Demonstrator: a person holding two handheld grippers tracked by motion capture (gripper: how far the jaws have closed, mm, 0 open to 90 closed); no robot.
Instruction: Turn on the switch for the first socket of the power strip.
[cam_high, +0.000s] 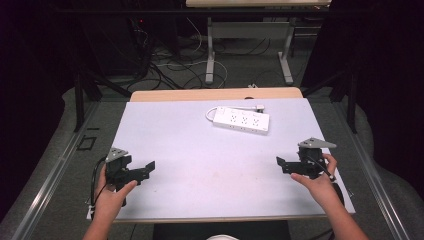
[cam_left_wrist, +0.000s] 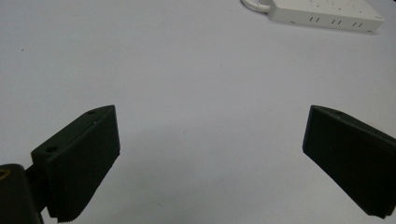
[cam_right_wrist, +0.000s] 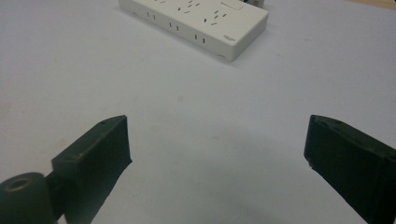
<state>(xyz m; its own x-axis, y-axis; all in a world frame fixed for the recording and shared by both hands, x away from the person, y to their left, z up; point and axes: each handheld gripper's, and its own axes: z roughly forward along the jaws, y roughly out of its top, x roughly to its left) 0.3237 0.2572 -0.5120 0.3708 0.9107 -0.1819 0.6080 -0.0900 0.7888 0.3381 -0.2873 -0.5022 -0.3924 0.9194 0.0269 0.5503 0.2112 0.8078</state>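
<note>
I hold two black grippers low over a pale, matte white table top (cam_high: 200, 160), one in each hand, both with jaws spread wide and gripping nothing. My left gripper (cam_high: 148, 168) sits at about 8 o'clock on the table, my left hand (cam_high: 111, 197) wrapped around its body; its blocky, wedge-shaped fingers (cam_left_wrist: 81, 161) show fine ribbing along the inner faces. My right gripper (cam_high: 280, 164) sits at about 4 o'clock in my right hand (cam_high: 317, 182), a grey three-cornered plate on top, its fingers (cam_right_wrist: 95, 156) equally far apart over bare surface. One white power strip (cam_high: 241, 120), a flat, glossy plastic rectangle with rounded corners and three groups of sockets, lies at roughly 1 o'clock, well apart from both grippers, its white cord (cam_high: 235, 108) looping behind it. A strip of light wood (cam_high: 215, 94) edges the far side of the table. Beyond, the room is dark, with tangled cables (cam_high: 170, 65) on a grey floor and two metal legs of another table (cam_high: 210, 60).
</note>
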